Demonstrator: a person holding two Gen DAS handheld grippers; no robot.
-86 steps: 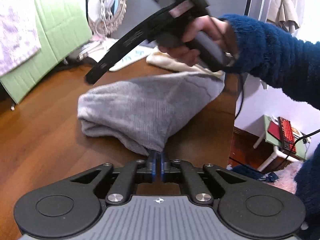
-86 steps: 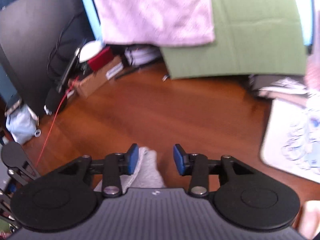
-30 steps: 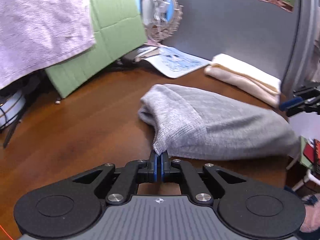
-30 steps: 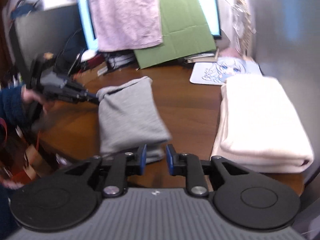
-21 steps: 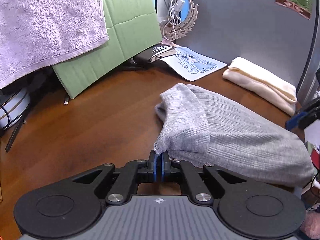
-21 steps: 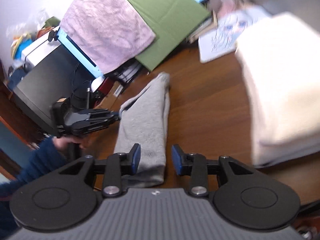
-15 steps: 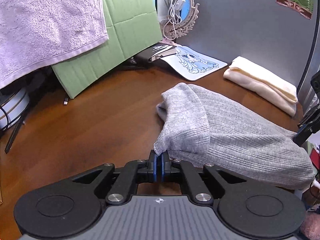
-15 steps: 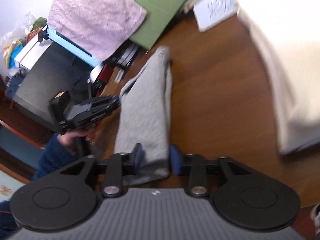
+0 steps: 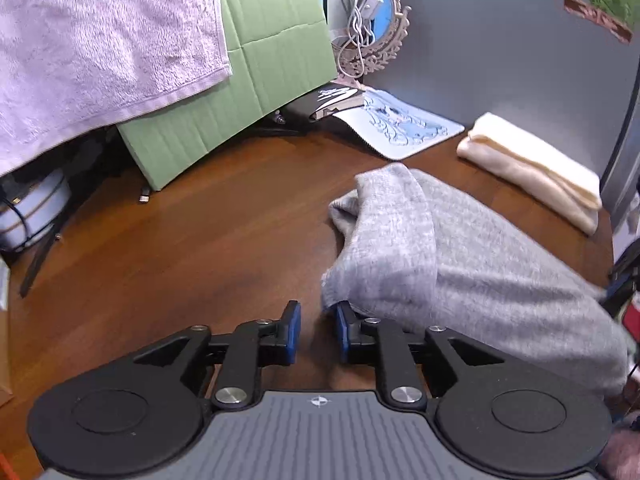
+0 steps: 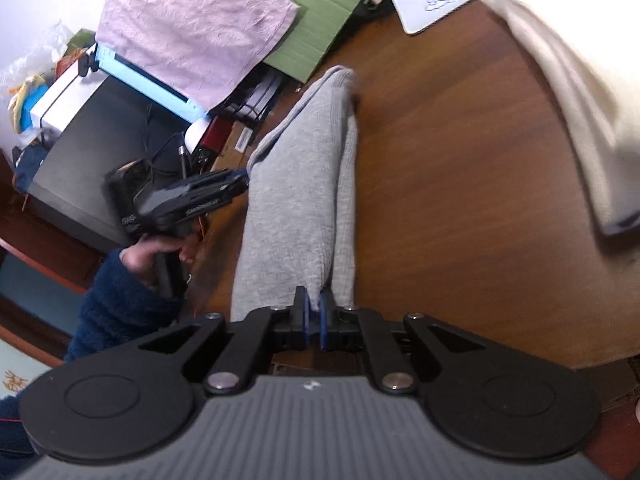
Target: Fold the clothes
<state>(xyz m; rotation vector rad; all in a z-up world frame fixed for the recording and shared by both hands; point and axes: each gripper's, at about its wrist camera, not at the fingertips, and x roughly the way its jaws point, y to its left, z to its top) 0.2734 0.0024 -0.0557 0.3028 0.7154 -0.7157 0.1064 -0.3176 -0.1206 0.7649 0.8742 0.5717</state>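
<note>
A grey knit garment (image 9: 452,252) lies folded lengthwise on the brown wooden table (image 9: 180,248). My left gripper (image 9: 316,330) is opening at the garment's near corner; the cloth rests over its right finger and nothing is pinched between the pads. In the right wrist view the garment (image 10: 304,184) runs away from me as a long strip. My right gripper (image 10: 314,314) is shut on the strip's near end. The left gripper (image 10: 192,200), held by a hand in a dark blue sleeve, shows at the strip's far left corner.
A folded cream garment (image 9: 528,168) lies at the table's far right, large in the right wrist view (image 10: 580,92). A green cardboard sheet (image 9: 256,76) under a pink towel (image 9: 92,52), a printed mouse pad (image 9: 400,124) and cables stand along the back.
My left gripper has let go of the grey corner and its jaws have parted. My right gripper has come down, rolled and closed on the other end of the garment.
</note>
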